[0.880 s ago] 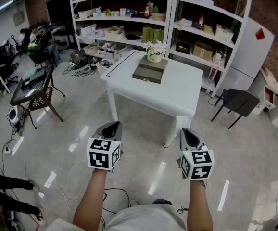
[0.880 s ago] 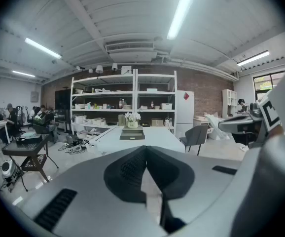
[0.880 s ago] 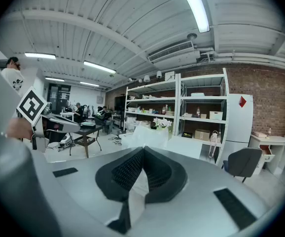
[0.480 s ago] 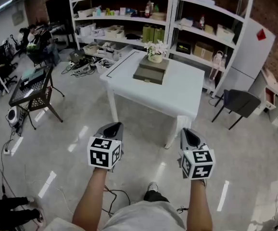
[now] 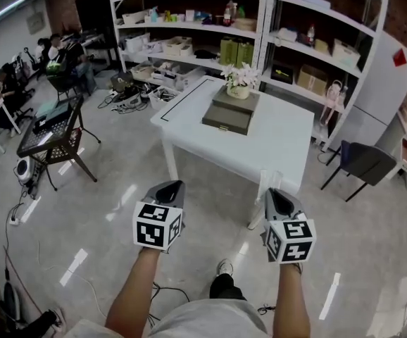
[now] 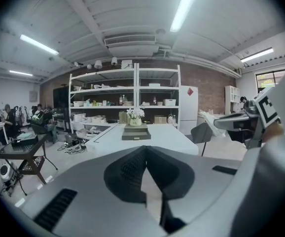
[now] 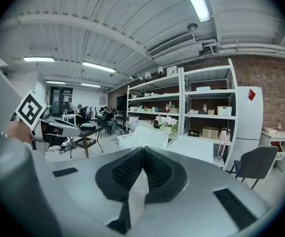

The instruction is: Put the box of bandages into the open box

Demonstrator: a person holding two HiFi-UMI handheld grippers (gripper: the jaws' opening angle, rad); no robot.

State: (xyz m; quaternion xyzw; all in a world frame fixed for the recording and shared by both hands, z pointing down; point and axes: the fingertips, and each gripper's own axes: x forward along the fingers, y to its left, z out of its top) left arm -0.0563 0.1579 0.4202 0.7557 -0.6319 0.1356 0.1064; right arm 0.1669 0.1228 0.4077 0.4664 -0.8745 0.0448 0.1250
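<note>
Head view: both forearms reach forward over the floor, left tongs [image 5: 169, 186] and right tongs [image 5: 273, 193] level, short of the bench [image 5: 274, 141]. A dark box [image 5: 226, 120] sits near its far edge, by flowers [image 5: 239, 76]. Left gripper view: tongs closed, empty. Right gripper view: likewise.

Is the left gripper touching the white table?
Apart. The head view shows bare floor between the left gripper and the white table.

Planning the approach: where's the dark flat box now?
Head view, upper centre: the dark flat box lies at the far side of the white table, in front of the flower pot.
</note>
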